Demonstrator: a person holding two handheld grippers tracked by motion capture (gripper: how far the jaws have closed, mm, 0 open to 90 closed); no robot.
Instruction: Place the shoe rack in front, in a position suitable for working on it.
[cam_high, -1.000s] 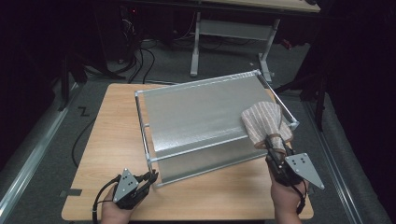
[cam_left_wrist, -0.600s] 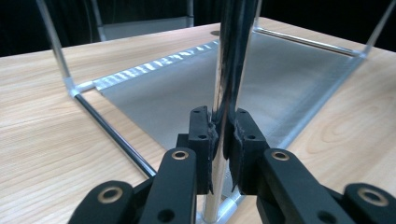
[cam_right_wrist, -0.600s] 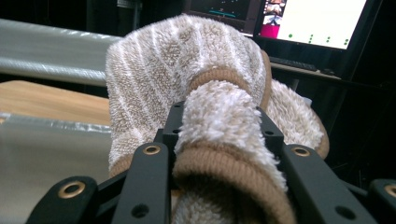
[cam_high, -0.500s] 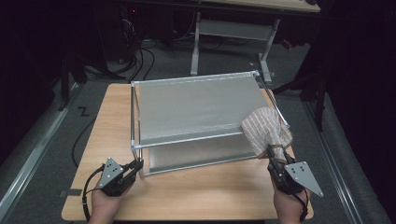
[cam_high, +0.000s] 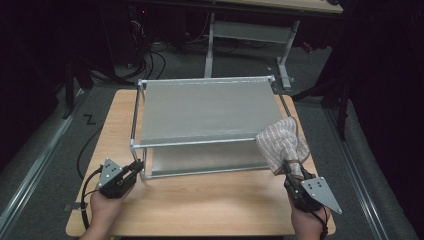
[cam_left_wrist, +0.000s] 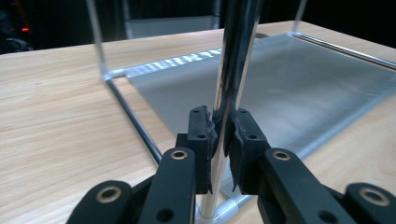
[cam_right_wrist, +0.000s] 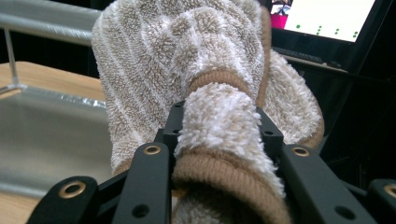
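We have the left gripper (cam_high: 134, 168), lower left of the high view, clamped tight on the near-left upright post (cam_left_wrist: 229, 88) of the two-tier metal rack (cam_high: 205, 110); in the left gripper view the pads (cam_left_wrist: 201, 135) pinch the shiny tube just above its foot. The right gripper (cam_high: 290, 170), lower right of the high view, holds a bunched fold of the striped beige towel (cam_high: 282, 142), jaws part-way closed around the thick terry, with the cloth draped against the rack's near-right corner. The rack sits mid-frame on the wooden table (cam_high: 210, 200). Risks as we judge them: the post is smooth and round, so a sideways tug could let it twist or slide between the pads and skew the rack toward the table edge. The towel is gripped only by a wad; dragged over the top shelf it may snag on the corner, pull loose, or slip off the right edge onto the floor.
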